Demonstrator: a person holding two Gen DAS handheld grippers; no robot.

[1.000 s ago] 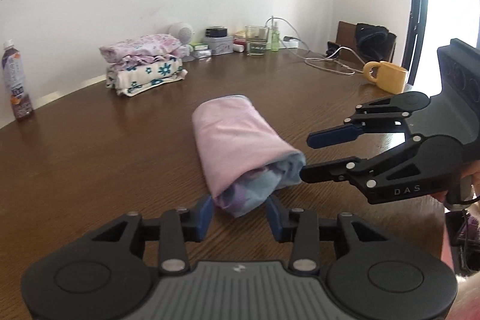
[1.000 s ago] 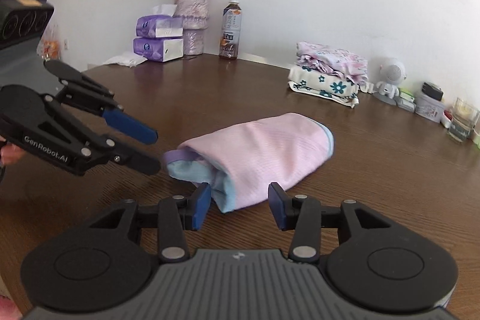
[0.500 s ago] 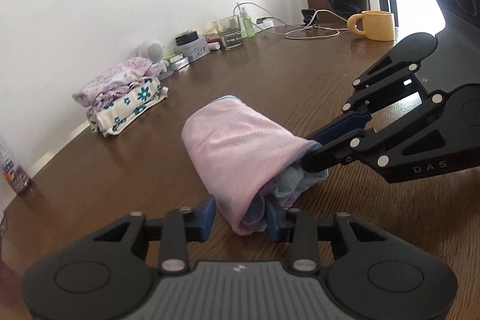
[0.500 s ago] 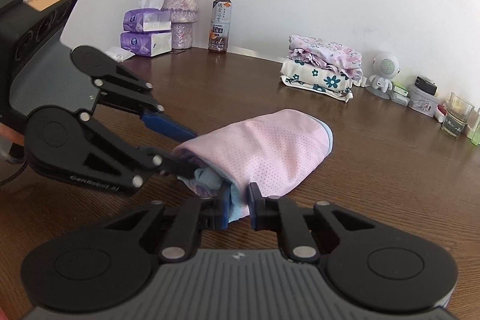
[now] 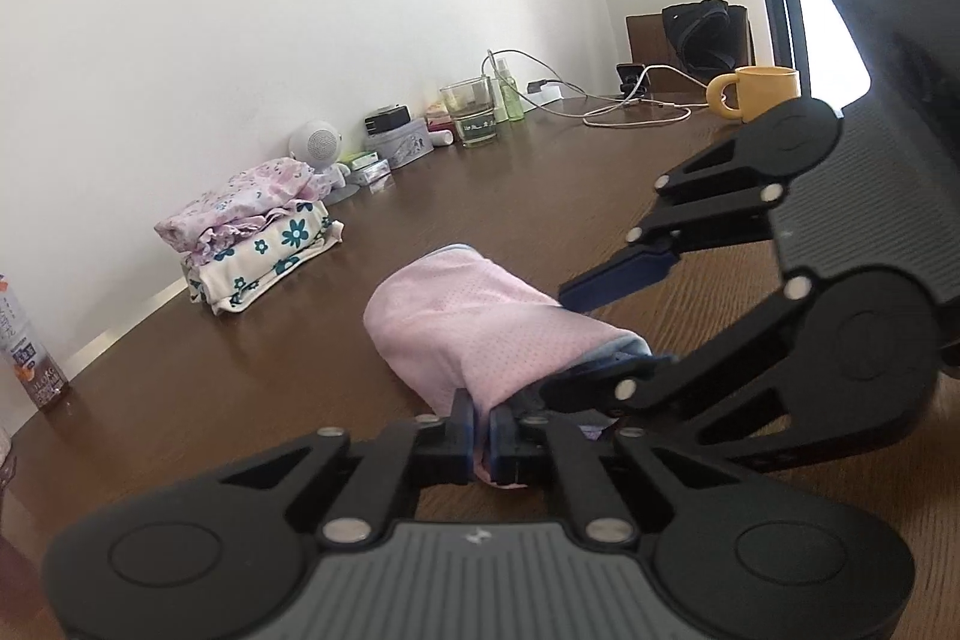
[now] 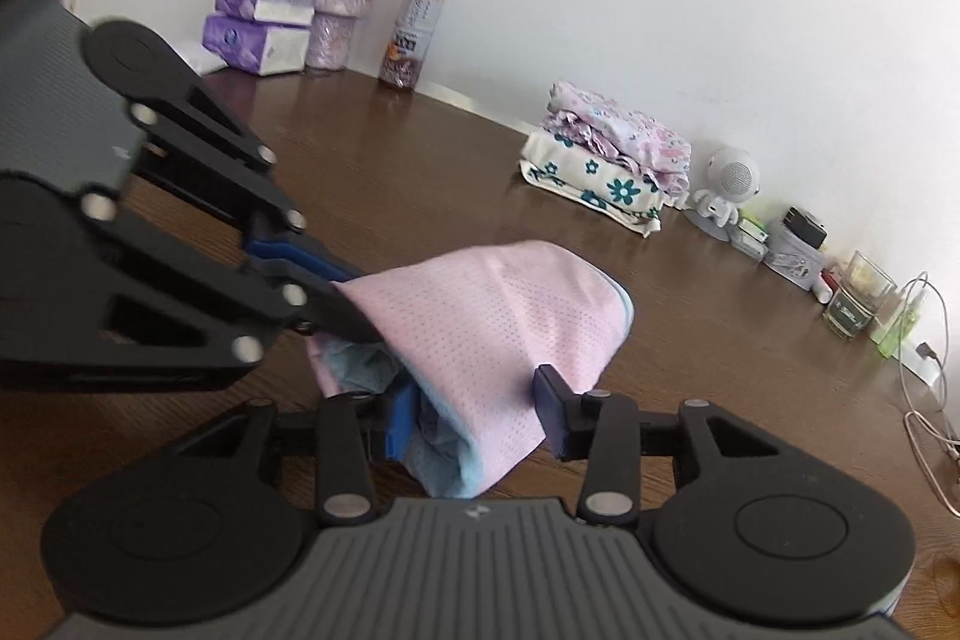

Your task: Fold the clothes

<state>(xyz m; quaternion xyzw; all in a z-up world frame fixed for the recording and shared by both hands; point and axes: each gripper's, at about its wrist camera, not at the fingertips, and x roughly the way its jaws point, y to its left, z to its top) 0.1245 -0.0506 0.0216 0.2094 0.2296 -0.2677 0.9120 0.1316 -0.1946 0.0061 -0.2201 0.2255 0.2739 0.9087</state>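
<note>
Left gripper (image 5: 480,430) pinching the near edge of the folded pink mesh garment (image 6: 498,316) on the brown wooden table (image 5: 480,196); right gripper (image 6: 474,415) fingers spread, straddling the garment's open end

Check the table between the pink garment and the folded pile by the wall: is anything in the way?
Nothing visible. Bare table lies between the pink garment, pinched by the left gripper, and the folded pile. The right gripper is open around it.
</note>
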